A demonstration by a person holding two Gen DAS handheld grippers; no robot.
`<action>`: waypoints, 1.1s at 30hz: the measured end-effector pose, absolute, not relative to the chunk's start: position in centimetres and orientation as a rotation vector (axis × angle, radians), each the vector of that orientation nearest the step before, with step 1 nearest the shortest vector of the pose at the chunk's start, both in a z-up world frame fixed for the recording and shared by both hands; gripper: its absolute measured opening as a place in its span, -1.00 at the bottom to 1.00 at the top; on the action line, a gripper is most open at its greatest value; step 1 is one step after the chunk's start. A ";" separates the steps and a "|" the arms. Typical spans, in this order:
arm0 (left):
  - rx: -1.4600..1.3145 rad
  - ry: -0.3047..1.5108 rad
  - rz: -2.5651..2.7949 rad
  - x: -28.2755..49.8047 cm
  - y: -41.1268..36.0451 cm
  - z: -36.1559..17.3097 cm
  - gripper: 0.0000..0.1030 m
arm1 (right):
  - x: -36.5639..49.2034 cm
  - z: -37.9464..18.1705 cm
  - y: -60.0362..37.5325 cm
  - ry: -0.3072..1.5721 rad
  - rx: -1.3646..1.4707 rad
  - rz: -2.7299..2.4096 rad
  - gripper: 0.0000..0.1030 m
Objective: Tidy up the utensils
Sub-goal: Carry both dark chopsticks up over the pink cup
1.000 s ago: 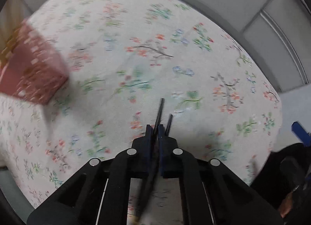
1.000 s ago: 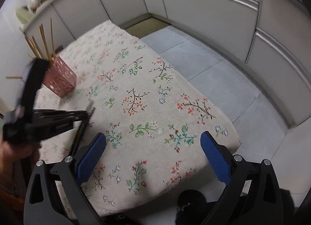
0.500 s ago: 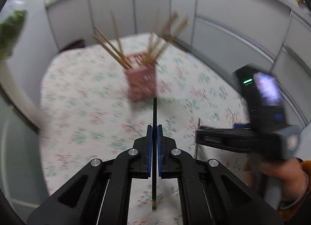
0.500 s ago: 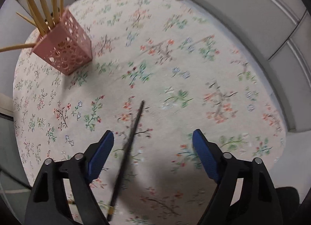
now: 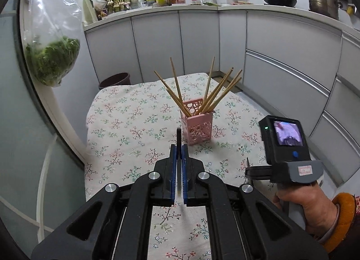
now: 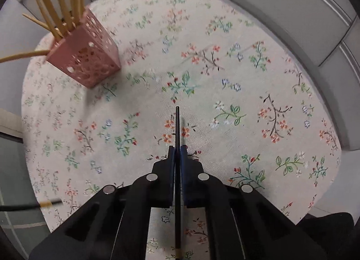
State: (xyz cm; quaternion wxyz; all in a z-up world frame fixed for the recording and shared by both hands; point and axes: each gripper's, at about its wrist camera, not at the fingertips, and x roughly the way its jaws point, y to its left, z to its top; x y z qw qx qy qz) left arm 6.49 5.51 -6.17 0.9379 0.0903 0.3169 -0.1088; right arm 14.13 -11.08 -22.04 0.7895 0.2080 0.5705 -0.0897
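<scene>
A pink perforated holder [image 5: 198, 123] with several wooden chopsticks [image 5: 216, 93] stands on the floral tablecloth [image 5: 126, 125]. My left gripper [image 5: 178, 147] is shut on a black chopstick [image 5: 178, 135], held above the cloth and pointing toward the holder. My right gripper [image 6: 177, 148] is shut on another black chopstick [image 6: 177, 125], low over the cloth; the holder [image 6: 87, 57] is to its far left. The right gripper's body with its small screen shows in the left wrist view [image 5: 283, 147]. The end of the left-held chopstick [image 6: 33, 206] shows at the left edge.
Grey kitchen cabinets [image 5: 281, 57] curve around the table's far and right sides. A plastic bag of greens [image 5: 52, 57] hangs at the left. A dark bin [image 5: 115, 80] stands behind the table. The table edge [image 6: 333, 154] drops off at the right.
My right gripper went from open beside the lying chopstick to shut on it. My left gripper swung up from looking at the cloth to facing the holder, still holding its chopstick.
</scene>
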 end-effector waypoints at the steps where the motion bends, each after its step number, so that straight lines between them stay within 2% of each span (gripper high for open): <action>1: 0.185 0.645 -0.220 6.3 5.5 -6.1 -0.93 | 13.8 -21.5 -11.2 1.212 0.457 -0.177 -0.90; 16: 0.068 0.632 -0.269 6.3 6.3 -4.5 -0.93 | 8.2 -8.3 -12.1 0.768 0.333 0.041 -0.90; 23: -0.026 0.637 -0.348 8.4 6.2 -2.2 -0.93 | 9.8 -2.8 -13.4 0.680 0.358 0.089 -0.90; 33: -0.062 0.533 -0.360 14.2 4.6 3.0 -0.93 | 13.0 5.4 -12.9 0.473 0.317 0.128 -0.90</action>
